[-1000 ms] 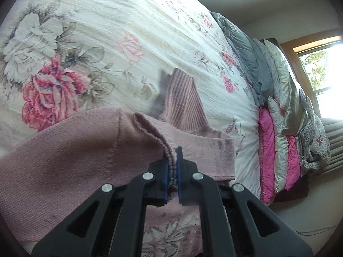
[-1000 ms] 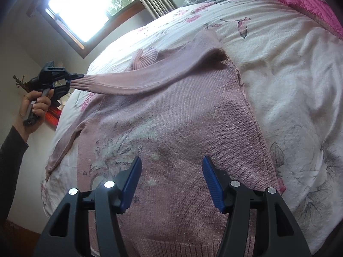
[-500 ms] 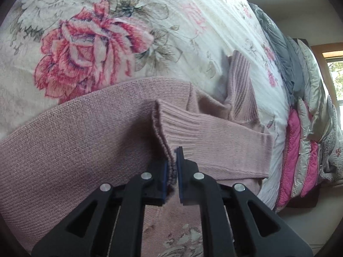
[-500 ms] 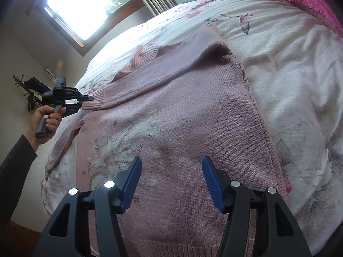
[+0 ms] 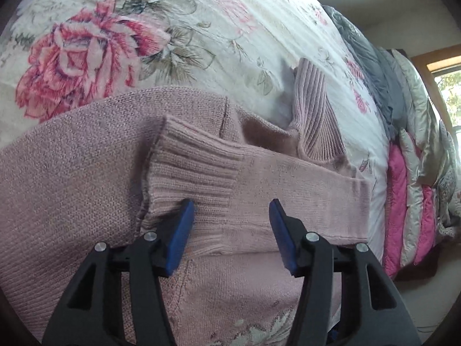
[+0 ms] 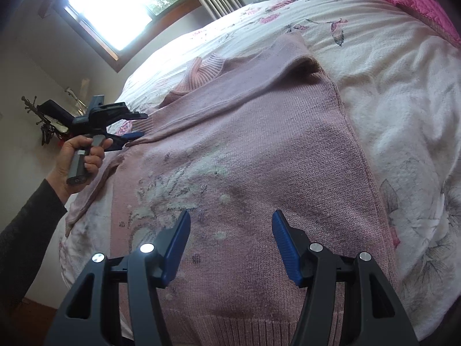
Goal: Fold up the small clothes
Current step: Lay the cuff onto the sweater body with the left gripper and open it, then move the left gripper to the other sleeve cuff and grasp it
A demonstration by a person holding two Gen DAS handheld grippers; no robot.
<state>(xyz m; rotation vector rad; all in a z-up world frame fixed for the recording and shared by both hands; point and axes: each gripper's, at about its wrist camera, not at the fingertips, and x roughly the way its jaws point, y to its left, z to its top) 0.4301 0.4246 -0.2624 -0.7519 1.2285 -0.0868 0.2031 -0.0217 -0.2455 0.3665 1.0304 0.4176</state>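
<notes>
— Now that the left hand-held gripper (image 5: 230, 216) has let go, do you see where the ribbed cuff (image 5: 196, 173) ended up?

— Yes. A second ago its blue pads were pinched on that cuff; now the jaws stand wide and the cuff lies flat across the chest of the dusty-pink knitted sweater (image 6: 245, 173), just below the ribbed collar (image 6: 201, 70). The sleeve (image 6: 230, 92) runs across from the right shoulder to the left side.

— And the sweater itself?

— Spread face up on the bed's white quilt with pink roses (image 5: 144, 28), hem nearest us.

— The right hand-held gripper (image 6: 230, 245)?

— Wide too, empty, hovering over the lower front near the hem.

— So one sleeve is folded in?

— I'd say so. The other sleeve (image 6: 92, 190) trails down the left edge, unfolded; that looks like the next job.
</notes>
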